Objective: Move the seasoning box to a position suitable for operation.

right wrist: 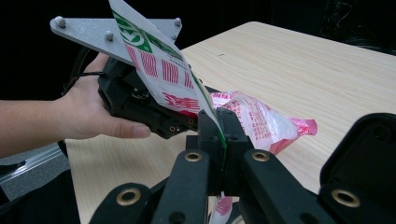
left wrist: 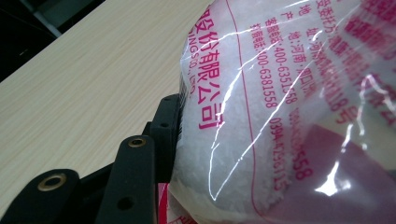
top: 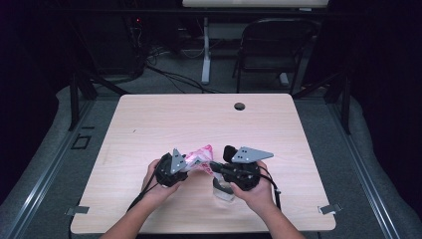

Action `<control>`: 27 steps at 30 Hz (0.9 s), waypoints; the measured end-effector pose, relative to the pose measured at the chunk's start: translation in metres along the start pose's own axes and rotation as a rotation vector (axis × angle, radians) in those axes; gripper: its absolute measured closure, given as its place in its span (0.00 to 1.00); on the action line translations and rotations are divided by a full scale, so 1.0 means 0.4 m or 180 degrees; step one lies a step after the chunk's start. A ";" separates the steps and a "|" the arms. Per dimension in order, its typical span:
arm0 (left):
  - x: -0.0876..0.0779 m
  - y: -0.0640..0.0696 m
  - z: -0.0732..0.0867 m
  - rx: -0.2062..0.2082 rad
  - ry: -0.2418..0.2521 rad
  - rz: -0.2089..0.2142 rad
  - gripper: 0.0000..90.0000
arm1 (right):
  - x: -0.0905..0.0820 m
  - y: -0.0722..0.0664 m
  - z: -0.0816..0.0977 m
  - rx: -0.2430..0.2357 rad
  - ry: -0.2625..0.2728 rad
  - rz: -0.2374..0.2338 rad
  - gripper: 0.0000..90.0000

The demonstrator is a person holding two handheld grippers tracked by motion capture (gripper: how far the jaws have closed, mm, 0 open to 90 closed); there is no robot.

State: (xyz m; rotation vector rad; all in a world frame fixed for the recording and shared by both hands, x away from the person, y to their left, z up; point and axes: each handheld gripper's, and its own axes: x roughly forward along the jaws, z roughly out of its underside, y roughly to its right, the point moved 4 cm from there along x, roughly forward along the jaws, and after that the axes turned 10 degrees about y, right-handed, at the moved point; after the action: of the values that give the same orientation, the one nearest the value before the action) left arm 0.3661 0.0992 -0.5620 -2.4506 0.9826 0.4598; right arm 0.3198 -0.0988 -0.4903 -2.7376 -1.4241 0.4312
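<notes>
A clear plastic bag (top: 200, 155) with pink print and white grains inside hangs just above the table between both grippers. My left gripper (top: 191, 164) is shut on the bag's full body (left wrist: 280, 116), and one black finger (left wrist: 166, 121) presses its side. My right gripper (right wrist: 218, 126) is shut on a flat printed edge of the bag (right wrist: 159, 70), which stands up from its jaws. In the high view the right gripper (top: 214, 167) meets the bag from the right. A small clear cup (top: 223, 191) stands on the table under the right hand.
The light wooden table (top: 199, 119) has a round cable hole (top: 239, 106) near its far edge. A dark folding chair (top: 273, 45) and a desk leg stand beyond the table. Both forearms come in over the table's near edge.
</notes>
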 end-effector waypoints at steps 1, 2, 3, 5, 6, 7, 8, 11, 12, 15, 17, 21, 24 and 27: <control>0.002 0.001 -0.002 0.0006 -0.0002 -0.0001 0.67 | -0.002 0.002 0.001 -0.0002 -0.0004 0.0012 1.00; 0.005 0.001 -0.003 0.0013 0.0002 -0.0006 0.67 | -0.004 0.003 0.002 -0.0001 0.0000 0.0022 1.00; 0.007 0.002 -0.005 0.0012 0.0005 -0.0009 0.67 | -0.005 0.005 0.003 0.0004 0.0002 0.0028 1.00; 0.012 0.004 -0.007 0.0035 0.0012 -0.0018 0.67 | -0.009 0.011 0.005 0.0003 0.0002 0.0051 1.00; 0.015 0.004 -0.008 0.0040 0.0020 -0.0019 0.67 | -0.009 0.011 0.005 0.0003 0.0002 0.0051 1.00; 0.017 0.005 -0.008 0.0038 0.0027 -0.0020 0.67 | -0.010 0.011 0.006 0.0019 0.0008 0.0050 1.00; 0.018 0.006 -0.008 0.0050 0.0030 -0.0034 0.67 | -0.012 0.013 0.007 0.0009 -0.0005 0.0060 1.00; 0.024 0.007 -0.008 0.0075 0.0033 -0.0051 0.67 | -0.013 0.015 0.011 0.0012 -0.0012 0.0079 1.00; 0.025 0.007 -0.009 0.0080 0.0035 -0.0057 0.67 | -0.013 0.016 0.012 0.0009 -0.0015 0.0089 1.00; 0.027 0.008 -0.010 0.0100 0.0038 -0.0074 0.67 | -0.014 0.017 0.016 0.0017 -0.0016 0.0086 1.00; 0.029 0.008 -0.011 0.0127 0.0056 -0.0099 0.67 | -0.016 0.019 0.017 0.0020 -0.0023 0.0093 1.00; 0.031 0.007 -0.012 0.0198 0.0058 -0.0122 0.67 | -0.017 0.020 0.020 0.0043 -0.0018 0.0101 1.00; 0.032 0.007 -0.012 0.0223 0.0066 -0.0131 0.67 | -0.017 0.022 0.022 0.0045 -0.0021 0.0098 1.00; 0.033 0.006 -0.012 0.0243 0.0055 -0.0130 0.67 | -0.018 0.022 0.024 0.0052 -0.0037 0.0104 1.00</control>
State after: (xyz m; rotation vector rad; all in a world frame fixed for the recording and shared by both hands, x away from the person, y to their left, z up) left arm 0.3740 0.0879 -0.5648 -2.4052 0.9380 0.3810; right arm 0.3208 -0.1107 -0.4991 -2.7537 -1.3739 0.4587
